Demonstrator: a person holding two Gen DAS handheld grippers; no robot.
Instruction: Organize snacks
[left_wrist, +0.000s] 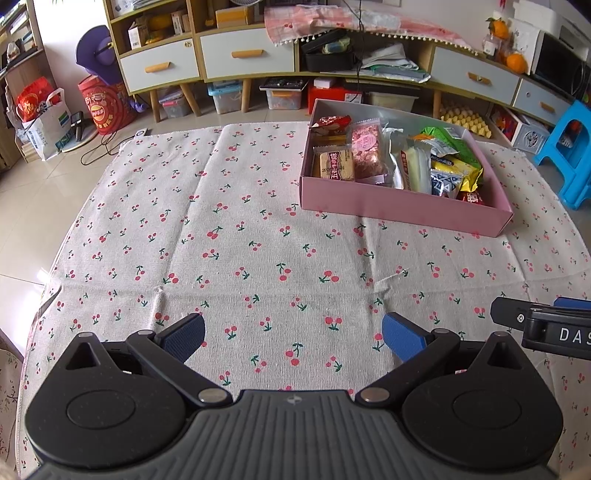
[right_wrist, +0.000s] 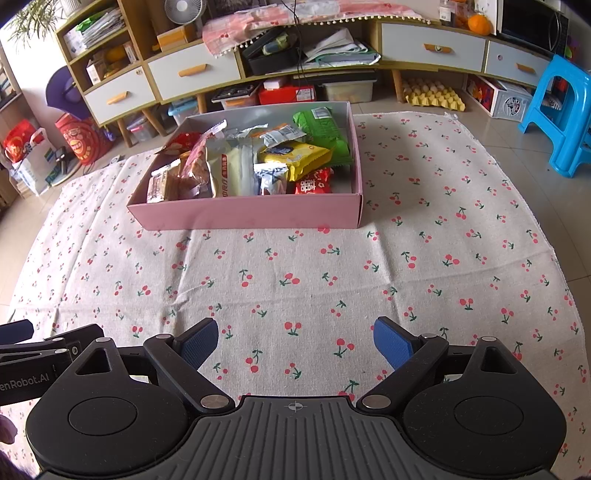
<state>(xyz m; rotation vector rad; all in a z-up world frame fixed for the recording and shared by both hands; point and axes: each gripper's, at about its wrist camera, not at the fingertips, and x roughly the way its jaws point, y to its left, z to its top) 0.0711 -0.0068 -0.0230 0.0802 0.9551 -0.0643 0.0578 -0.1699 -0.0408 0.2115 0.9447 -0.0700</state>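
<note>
The pink box sat on the cherry-print cloth, filled with snack packets: a green bag at its far right corner, a yellow packet just before it. Well short of the box, the left gripper and right gripper both hung over bare cloth, fingers spread wide, holding nothing

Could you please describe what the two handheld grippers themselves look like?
Both match: the left gripper and right gripper have matte black bodies with round discs, silver pivot pins, a ribbed grey centre plate and blue textured fingers. White lettering marks their sides. No cables or sleeves show.
</note>
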